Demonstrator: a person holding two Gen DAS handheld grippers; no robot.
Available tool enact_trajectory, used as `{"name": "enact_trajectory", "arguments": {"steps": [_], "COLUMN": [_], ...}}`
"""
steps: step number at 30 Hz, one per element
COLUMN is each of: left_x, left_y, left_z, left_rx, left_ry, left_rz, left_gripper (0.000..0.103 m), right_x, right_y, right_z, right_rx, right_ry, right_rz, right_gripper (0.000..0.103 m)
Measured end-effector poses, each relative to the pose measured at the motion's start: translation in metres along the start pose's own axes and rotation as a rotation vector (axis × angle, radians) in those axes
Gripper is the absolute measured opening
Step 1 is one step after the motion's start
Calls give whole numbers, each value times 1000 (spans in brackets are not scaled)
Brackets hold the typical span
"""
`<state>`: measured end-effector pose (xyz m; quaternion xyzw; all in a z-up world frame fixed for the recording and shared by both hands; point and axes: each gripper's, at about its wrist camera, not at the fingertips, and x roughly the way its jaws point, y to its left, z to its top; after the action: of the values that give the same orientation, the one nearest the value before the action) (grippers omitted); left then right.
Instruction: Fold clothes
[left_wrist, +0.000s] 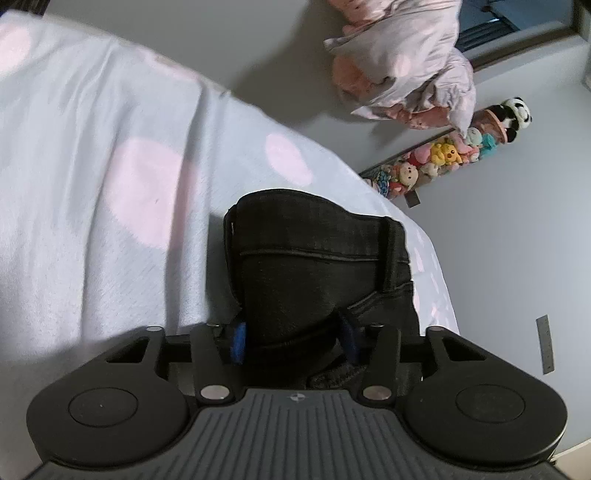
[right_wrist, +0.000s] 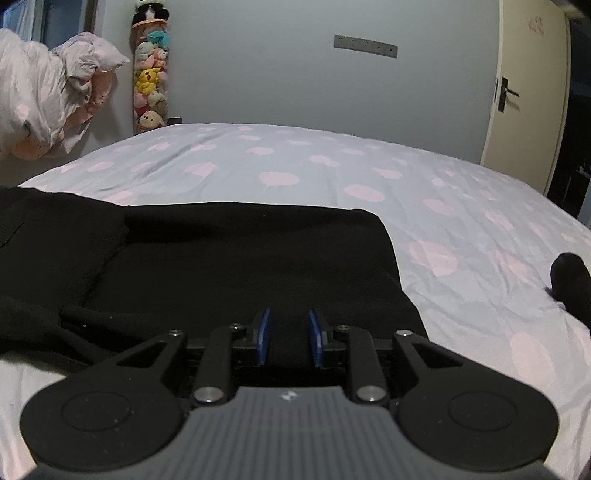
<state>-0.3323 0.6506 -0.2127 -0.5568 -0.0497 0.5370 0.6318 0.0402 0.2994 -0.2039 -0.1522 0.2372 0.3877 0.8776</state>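
— Jeans (left_wrist: 317, 266): where do they lie from each tool?

— Black denim, waistband end bunched between the blue pads of the left gripper (left_wrist: 293, 341). The pads press into the cloth on both sides, so I judge it pinching the jeans, lifted above the spotted bedsheet (left_wrist: 110, 166). In the right wrist view the dark fabric (right_wrist: 236, 258) lies spread flat on the bed, straight ahead of the right gripper (right_wrist: 290, 341), its long run going off to the left.

— And the right one?

— Its pads stand a little apart with cloth between them. Whether they bite I cannot tell.

— Which hand is nearer?

— Both sit at an edge, the left with the surer hold. A fold would carry the held end along that long axis.

— Any writing?

— None legible. Only a small round emblem on each gripper body.
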Motion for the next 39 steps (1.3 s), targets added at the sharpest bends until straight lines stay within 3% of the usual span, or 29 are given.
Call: {"name": "enact_trajectory", "arguments": {"steps": [2, 6, 10, 18, 23, 30, 34, 39], "left_x": [-8, -30, -56, -116, -134, -138, -132, -123], "left_y": [-12, -44, -80, -163, -199, -235, -244, -230], "left_z": [-2, -7, -24, -104, -163, -264, -326, -407], "left_rx": [61, 171, 293, 616, 795, 1079, 1253, 1459], "left_ry": [-32, -74, -113, -141, -138, -106, -58, 30], "left_rz": [-32, -169, -240, -384, -387, -340, -313, -284], "left_gripper": [43, 39, 38, 35, 34, 34, 32, 31], "right_x": [-2, -10, -22, -36, -35, -26, -21, -10], "right_y": [0, -4, -16, -52, -69, -104, -130, -167], "right_z": [1, 3, 5, 15, 30, 53, 40, 24], "right_rx": [0, -1, 4, 77, 73, 84, 150, 282], "right_ry": [-4, -17, -40, -43, -11, -52, -46, 42], "right_rz": [-2, -7, -14, -18, 43, 82, 79, 86], "right_gripper": [26, 26, 26, 26, 25, 25, 25, 26]}}
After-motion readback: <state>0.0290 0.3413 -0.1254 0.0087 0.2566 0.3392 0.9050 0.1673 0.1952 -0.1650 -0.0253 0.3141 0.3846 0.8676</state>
